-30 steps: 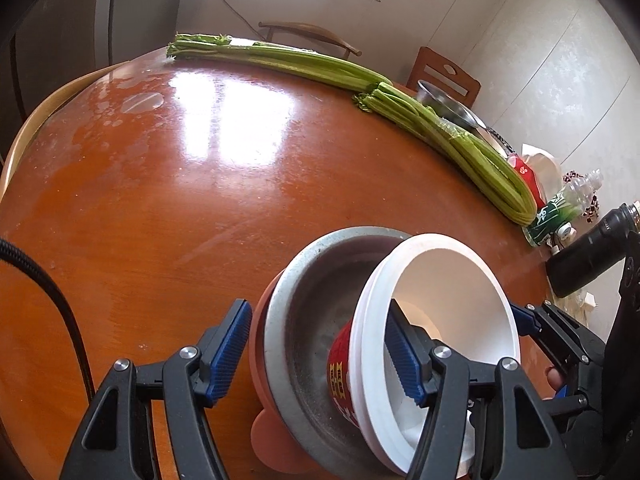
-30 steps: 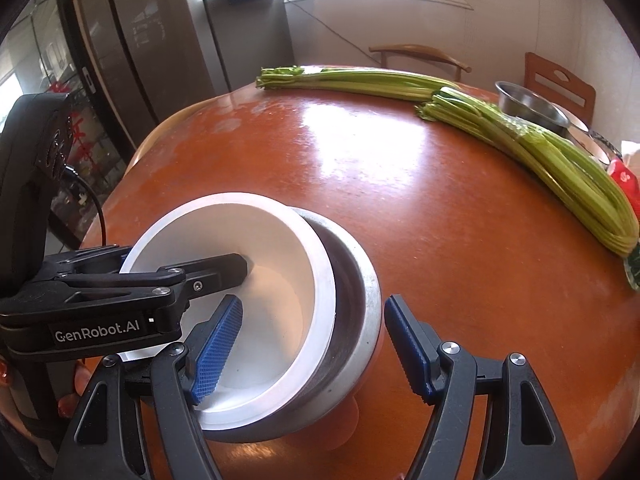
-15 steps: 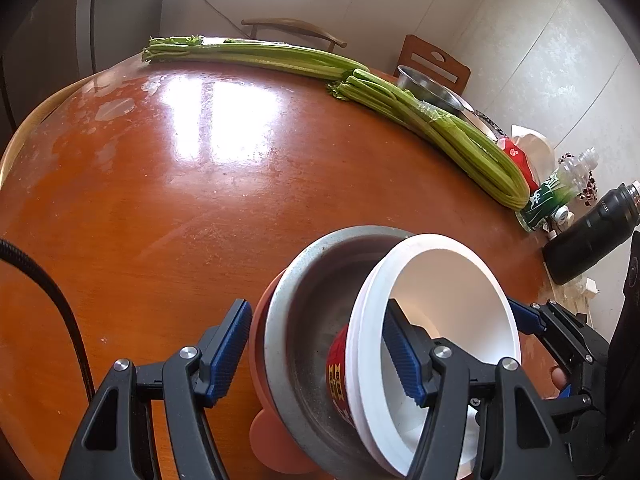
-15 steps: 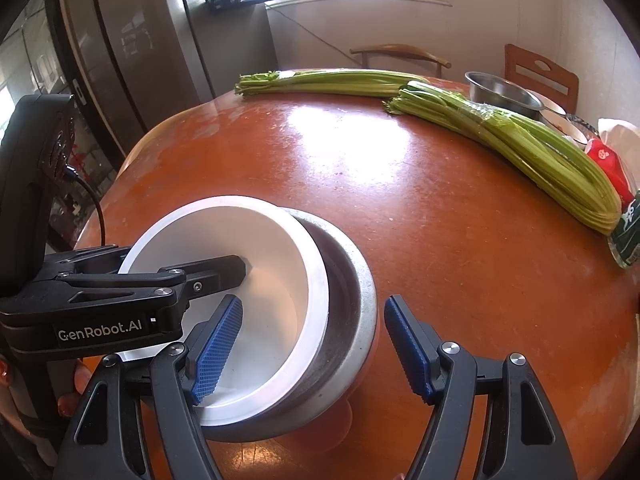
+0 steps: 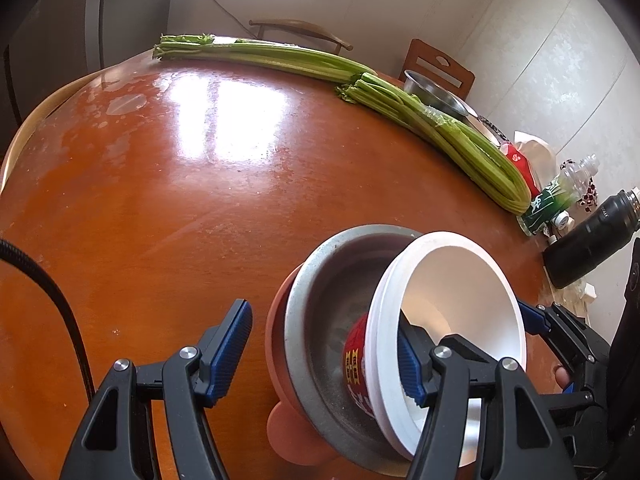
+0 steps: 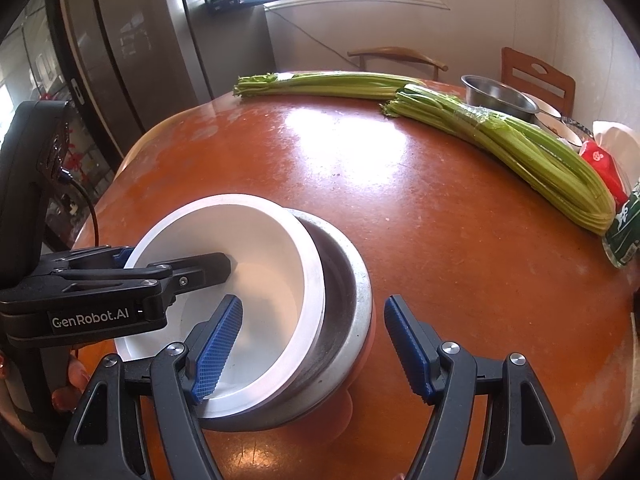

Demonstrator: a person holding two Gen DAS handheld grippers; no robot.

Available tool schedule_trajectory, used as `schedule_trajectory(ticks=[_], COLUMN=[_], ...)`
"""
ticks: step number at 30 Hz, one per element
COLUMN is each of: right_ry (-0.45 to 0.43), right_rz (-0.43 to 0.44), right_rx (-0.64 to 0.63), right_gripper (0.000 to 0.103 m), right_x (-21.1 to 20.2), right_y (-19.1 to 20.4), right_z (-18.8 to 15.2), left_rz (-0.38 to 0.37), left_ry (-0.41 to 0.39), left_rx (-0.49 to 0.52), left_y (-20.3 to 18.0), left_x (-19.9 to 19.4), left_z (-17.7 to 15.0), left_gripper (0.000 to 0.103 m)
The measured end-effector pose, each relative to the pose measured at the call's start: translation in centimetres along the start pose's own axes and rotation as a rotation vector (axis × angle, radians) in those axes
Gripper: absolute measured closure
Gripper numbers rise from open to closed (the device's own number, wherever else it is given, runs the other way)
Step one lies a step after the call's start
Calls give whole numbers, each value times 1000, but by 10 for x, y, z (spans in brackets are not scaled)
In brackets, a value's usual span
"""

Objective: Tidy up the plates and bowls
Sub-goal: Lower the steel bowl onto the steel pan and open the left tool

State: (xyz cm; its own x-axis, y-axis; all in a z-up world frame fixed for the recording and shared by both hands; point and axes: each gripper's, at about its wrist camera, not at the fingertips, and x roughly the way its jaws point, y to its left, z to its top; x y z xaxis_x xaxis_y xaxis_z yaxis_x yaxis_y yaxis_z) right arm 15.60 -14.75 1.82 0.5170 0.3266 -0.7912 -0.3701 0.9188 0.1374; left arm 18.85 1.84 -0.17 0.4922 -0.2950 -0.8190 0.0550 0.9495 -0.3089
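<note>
Straddling the white bowl (image 6: 240,264) and steel bowl (image 6: 344,304) rims, my right claw (image 6: 312,348) and left claw (image 5: 324,352) both hang unclenched; stack at table's (image 6: 440,220) seven o'clock.

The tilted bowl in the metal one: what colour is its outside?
The tilted bowl is white inside, red with yellow markings outside; the left wrist view shows it best.

Orange-brown table (image 5: 168,216), white bowl (image 5: 452,280), green celery (image 5: 460,136).

White inside the bowl, red outside with yellow markings; grey steel bowl (image 5: 320,300) under it, on a terracotta-orange plate (image 5: 276,344). Black grippers with blue ribbed pads (image 5: 230,354). Far right: black flask (image 5: 588,244), green-and-white labelled bottle (image 5: 554,200), red-and-white packet (image 6: 600,164).
</note>
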Motion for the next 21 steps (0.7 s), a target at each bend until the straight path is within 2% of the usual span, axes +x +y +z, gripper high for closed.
schedule_trajectory(ticks=[21], right_ry=[-70], right_rz=[-47], right_rx=[-13], right_gripper=[28], right_x=[-29], right_y=[11], right_z=[-1], left_rz=[43], left_ry=[-101], left_rx=[20], left_y=[-3], left_x=[-54], left_z=[-11], left_gripper=[38])
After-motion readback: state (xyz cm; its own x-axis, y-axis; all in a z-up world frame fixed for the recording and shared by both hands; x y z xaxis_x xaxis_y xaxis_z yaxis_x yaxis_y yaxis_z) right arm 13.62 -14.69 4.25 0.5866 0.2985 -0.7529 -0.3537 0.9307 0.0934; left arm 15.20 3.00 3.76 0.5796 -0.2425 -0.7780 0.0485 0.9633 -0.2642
